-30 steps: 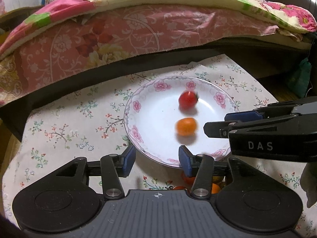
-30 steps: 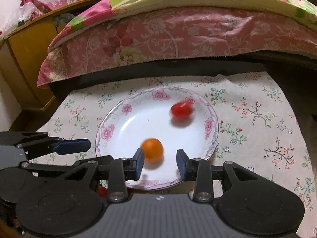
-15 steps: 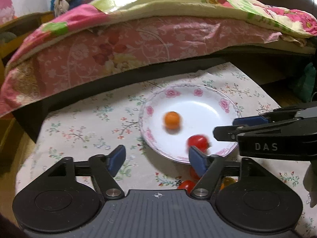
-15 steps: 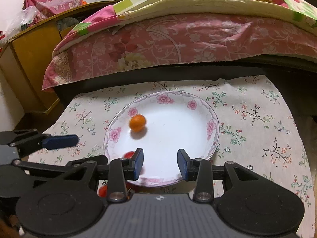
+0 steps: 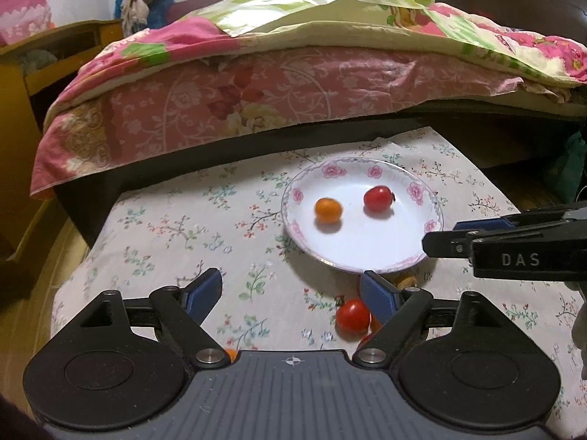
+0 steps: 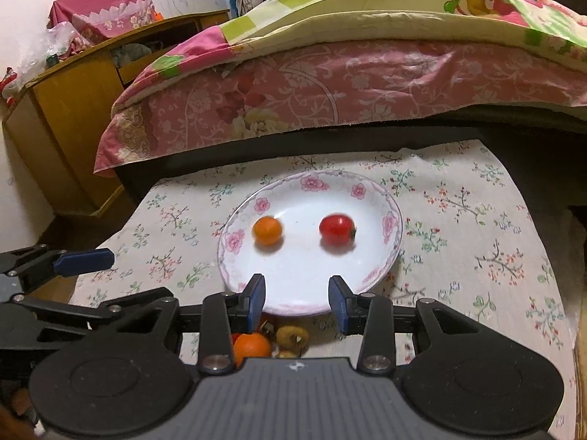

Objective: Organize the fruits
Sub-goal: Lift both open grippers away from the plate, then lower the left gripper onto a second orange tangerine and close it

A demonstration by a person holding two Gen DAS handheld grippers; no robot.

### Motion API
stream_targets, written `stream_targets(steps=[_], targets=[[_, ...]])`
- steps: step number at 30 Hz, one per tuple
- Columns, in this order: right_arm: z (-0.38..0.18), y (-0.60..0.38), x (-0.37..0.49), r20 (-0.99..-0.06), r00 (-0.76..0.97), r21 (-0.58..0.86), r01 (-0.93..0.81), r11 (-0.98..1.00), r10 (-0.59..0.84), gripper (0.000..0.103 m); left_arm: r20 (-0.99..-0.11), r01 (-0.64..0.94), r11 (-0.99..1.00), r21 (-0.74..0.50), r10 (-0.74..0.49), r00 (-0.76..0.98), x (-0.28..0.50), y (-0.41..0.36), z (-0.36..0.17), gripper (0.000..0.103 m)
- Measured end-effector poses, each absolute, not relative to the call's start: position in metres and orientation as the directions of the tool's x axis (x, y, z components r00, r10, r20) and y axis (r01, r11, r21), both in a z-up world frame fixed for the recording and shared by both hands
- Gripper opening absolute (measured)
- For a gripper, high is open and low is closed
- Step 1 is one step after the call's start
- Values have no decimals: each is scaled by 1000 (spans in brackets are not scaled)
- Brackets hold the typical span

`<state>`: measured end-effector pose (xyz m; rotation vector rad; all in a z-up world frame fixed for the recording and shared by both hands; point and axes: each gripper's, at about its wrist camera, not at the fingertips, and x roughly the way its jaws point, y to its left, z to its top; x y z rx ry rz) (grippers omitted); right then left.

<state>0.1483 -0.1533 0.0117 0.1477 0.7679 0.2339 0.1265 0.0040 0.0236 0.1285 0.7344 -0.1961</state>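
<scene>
Left gripper (image 5: 290,293): jaws opening and standing wide, nothing between the pads, only floral cloth (image 5: 176,234) below. Right gripper (image 6: 297,300): jaws spaced narrowly apart, gripping nothing; the near rim of the plate (image 6: 234,238) shows through the gap.

Loose fruit lies on the cloth just in front of the plate and is largely hidden by the gripper bodies. Left wrist view: 1 red tomato (image 5: 353,316) beside the right finger, other pieces cut off behind that finger. Right wrist view: 1 orange fruit (image 6: 252,346) and 1 brownish piece (image 6: 292,337), type unclear.

On the plate, 2 fruits lie apart: an orange one (image 6: 268,230) to the left, a red one (image 6: 336,228) to the right, both slightly blurred.

Beyond the cloth, a bed with pink bedding (image 6: 348,84) spans both views.
</scene>
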Motion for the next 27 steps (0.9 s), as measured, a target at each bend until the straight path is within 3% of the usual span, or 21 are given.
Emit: stream_targets(steps=[12,27], targets=[[12,-150,111,-688,680,217,-139,966,253,39,-686,176,984,-38,-154,711,105,32,20,90],[3,-150,82,-732,636,223,-117,968,246,40,-707,173,985,4,-120,697,88,42,7,100]])
